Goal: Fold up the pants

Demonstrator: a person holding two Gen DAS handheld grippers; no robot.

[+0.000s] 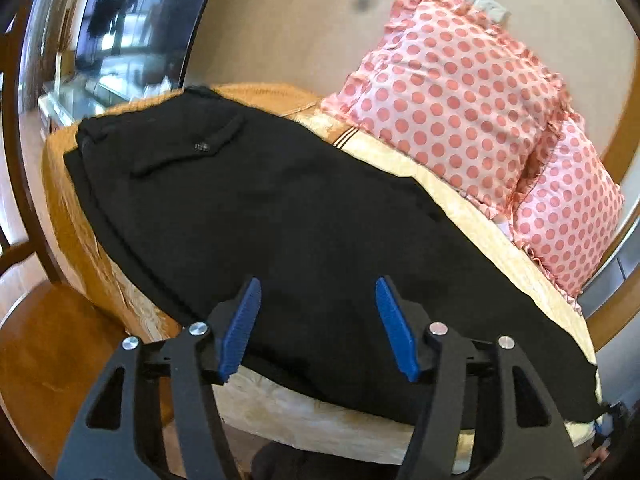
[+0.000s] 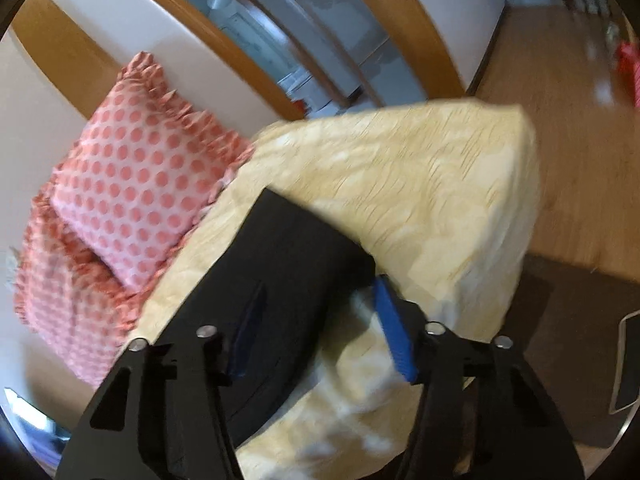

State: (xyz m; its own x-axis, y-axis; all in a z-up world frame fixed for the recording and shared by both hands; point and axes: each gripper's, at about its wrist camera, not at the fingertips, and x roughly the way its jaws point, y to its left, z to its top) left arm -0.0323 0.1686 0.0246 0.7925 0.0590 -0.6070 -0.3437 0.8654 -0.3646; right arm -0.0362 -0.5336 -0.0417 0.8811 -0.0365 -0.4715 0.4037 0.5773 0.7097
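Black pants [image 1: 256, 216] lie flat along a bed with a yellow cover [image 1: 472, 208], waistband and a back pocket at the far left. My left gripper [image 1: 318, 292] is open and hovers just above the pants near the bed's front edge. In the right wrist view the leg end of the pants [image 2: 296, 264] lies on the cover [image 2: 420, 184]. My right gripper [image 2: 320, 292] is open above the hem, its left blue pad over the black cloth and its right pad beside the hem's corner. That view is blurred.
Two pink polka-dot pillows [image 1: 472, 96] lean against the wall behind the bed, also in the right wrist view [image 2: 132, 192]. A wooden floor [image 1: 44, 344] lies below the bed's front. A wooden doorway [image 2: 304, 40] stands beyond the bed.
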